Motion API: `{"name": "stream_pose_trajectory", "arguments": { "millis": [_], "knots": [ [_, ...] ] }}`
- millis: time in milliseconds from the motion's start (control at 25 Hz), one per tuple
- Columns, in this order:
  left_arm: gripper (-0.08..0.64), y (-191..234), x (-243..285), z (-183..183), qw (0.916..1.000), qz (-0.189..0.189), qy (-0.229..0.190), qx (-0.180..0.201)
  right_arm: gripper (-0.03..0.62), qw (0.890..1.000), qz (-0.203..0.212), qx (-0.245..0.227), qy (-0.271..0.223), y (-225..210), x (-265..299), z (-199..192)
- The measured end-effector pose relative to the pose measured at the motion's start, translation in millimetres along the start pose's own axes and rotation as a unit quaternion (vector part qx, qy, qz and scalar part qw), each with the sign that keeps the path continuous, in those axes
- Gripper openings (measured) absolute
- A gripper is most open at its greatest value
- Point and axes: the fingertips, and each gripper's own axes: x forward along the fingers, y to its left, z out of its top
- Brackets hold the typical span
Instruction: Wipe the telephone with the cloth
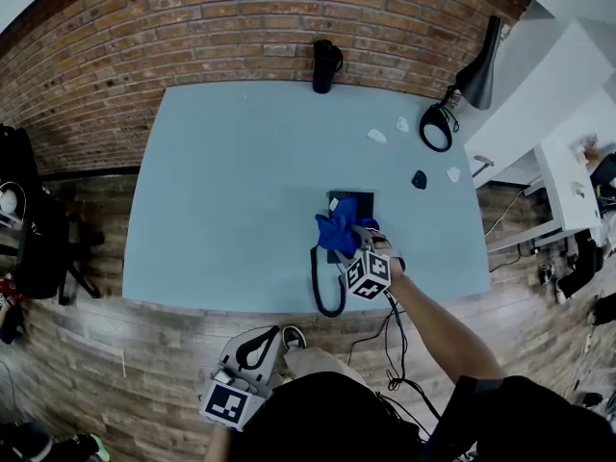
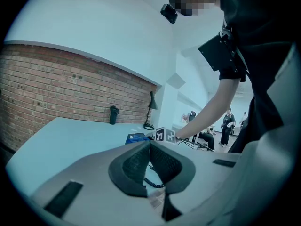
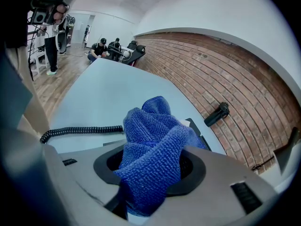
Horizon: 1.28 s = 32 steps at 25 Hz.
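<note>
The black telephone (image 1: 352, 203) lies flat on the light blue table (image 1: 231, 191), near its front right. A blue cloth (image 1: 337, 226) is bunched on top of it. My right gripper (image 1: 358, 248) is shut on the cloth (image 3: 150, 131), which fills the jaws and hangs over the phone's dark edge (image 3: 196, 127). The coiled cord (image 1: 320, 285) loops toward the front edge; the same cord (image 3: 80, 130) runs left. My left gripper (image 1: 258, 346) hangs below the table's front edge, away from the phone, its pads (image 2: 162, 161) together on nothing.
A black bottle (image 1: 326, 65) stands at the back edge by the brick wall. A black desk lamp (image 1: 462, 92) sits at the back right, with small white scraps (image 1: 377, 136) and a dark object (image 1: 419, 179) near it. White furniture (image 1: 563, 114) stands right, a dark chair (image 1: 38, 229) left.
</note>
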Motion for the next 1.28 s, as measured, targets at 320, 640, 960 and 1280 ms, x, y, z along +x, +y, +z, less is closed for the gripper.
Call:
{"name": "stream_pose_trajectory", "arguments": {
  "millis": [320,640,960,1280],
  "knots": [
    [0.000,1,3,0,1.0000,-0.002,0.003,-0.003,0.201,1.000,0.004,0.003,0.000,10,-2,-3],
    [0.000,-1,4,0,1.0000,-0.006,0.002,-0.003,0.201,1.000,0.006,0.003,0.000,23,-6,-6],
    [0.001,-1,4,-2,1.0000,-0.006,0.006,-0.004,0.201,1.000,0.012,0.001,0.002,37,-9,-10],
    [0.000,1,4,-2,1.0000,-0.003,0.003,-0.007,0.202,1.000,0.019,-0.001,0.005,52,-12,-15]
  ]
}}
